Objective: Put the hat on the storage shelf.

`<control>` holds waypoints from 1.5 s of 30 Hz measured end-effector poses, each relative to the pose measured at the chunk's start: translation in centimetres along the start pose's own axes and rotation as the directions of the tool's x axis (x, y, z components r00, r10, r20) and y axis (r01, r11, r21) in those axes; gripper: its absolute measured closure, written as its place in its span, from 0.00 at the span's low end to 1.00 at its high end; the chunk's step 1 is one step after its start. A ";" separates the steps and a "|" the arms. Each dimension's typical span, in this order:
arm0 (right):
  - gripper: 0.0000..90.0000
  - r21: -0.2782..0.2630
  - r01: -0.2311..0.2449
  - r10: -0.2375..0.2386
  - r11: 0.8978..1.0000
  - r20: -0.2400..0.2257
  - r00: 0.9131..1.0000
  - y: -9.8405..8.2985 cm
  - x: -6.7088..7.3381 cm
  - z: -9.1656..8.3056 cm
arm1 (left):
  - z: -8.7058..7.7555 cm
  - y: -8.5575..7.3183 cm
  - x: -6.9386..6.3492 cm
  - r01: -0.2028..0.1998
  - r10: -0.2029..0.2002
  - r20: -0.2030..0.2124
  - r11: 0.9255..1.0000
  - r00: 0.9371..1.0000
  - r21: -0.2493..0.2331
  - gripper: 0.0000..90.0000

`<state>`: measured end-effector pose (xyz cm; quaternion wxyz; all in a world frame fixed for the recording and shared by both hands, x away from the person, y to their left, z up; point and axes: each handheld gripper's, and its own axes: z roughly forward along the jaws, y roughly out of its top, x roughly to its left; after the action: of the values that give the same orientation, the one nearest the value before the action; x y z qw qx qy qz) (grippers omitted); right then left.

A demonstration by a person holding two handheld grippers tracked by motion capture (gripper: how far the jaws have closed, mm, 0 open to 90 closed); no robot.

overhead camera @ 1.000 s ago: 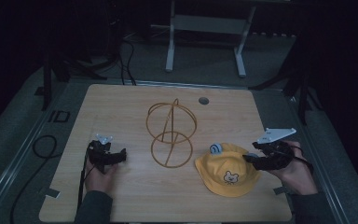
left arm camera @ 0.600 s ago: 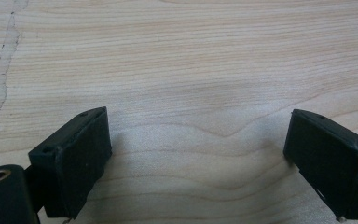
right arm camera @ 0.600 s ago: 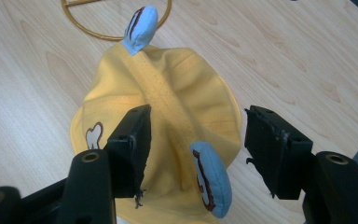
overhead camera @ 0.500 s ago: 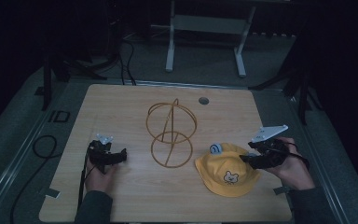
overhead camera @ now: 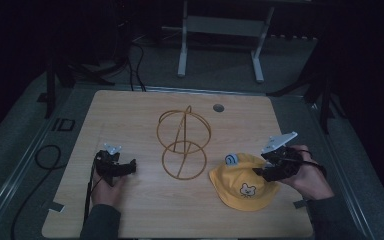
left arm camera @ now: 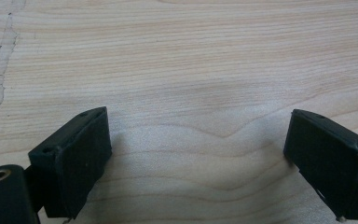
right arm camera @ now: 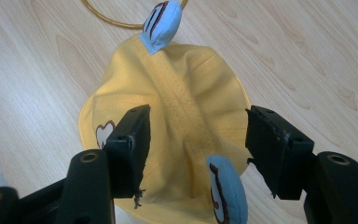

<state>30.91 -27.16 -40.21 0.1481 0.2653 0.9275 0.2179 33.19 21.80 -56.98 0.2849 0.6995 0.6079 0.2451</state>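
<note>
Yellow cloth marks the hat (overhead camera: pixel 245 186), which lies flat on the wooden table (overhead camera: pixel 145 215) at about 4 o'clock from the gold wire stand (overhead camera: pixel 182 142), close to its base ring but apart from it. In the high view the right gripper (overhead camera: pixel 271 170) covers the hat's 3 o'clock edge, and only 1 of the hat's blue ears (overhead camera: pixel 231 159) can be made out there, at its 11 o'clock rim. The right gripper view shows both: 1 ear (right arm camera: pixel 161 21) at 12 o'clock, the other ear (right arm camera: pixel 227 192) cut off at the bottom edge. A bear face patch (overhead camera: pixel 248 189) sits on the brim; in the right gripper view a jaw hides most of it.

The right gripper (right arm camera: pixel 196 140) has its 2 jaws spread wide over the hat's crown, holding nothing; whether the tips touch the cloth cannot be told. The left gripper (overhead camera: pixel 116 167) rests at 8 o'clock from the stand, well apart from the hat. Its own view shows the left gripper (left arm camera: pixel 198 149) gaping wide over bare wood, with nothing between its jaws.
</note>
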 end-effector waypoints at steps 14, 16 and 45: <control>0.43 0.071 0.034 -0.032 0.997 -0.022 0.999 0.9 0.0 1.4 | 0.0 0.0 0.0 0.000 0.000 0.000 1.000 1.000 0.000 0.08; 0.43 0.079 0.039 -0.038 0.996 -0.026 0.999 0.9 0.0 1.7 | 0.0 0.0 0.0 0.000 0.000 0.000 1.000 1.000 0.000 0.08; 0.61 0.205 0.092 -0.069 0.974 -0.116 0.991 2.3 -0.2 4.2 | 0.0 0.0 0.0 -0.001 0.001 -0.001 1.000 1.000 0.000 0.08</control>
<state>33.71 -24.15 -42.63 0.0774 0.2296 0.9619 0.1268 33.18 21.81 -56.98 0.2845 0.6997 0.6077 0.2453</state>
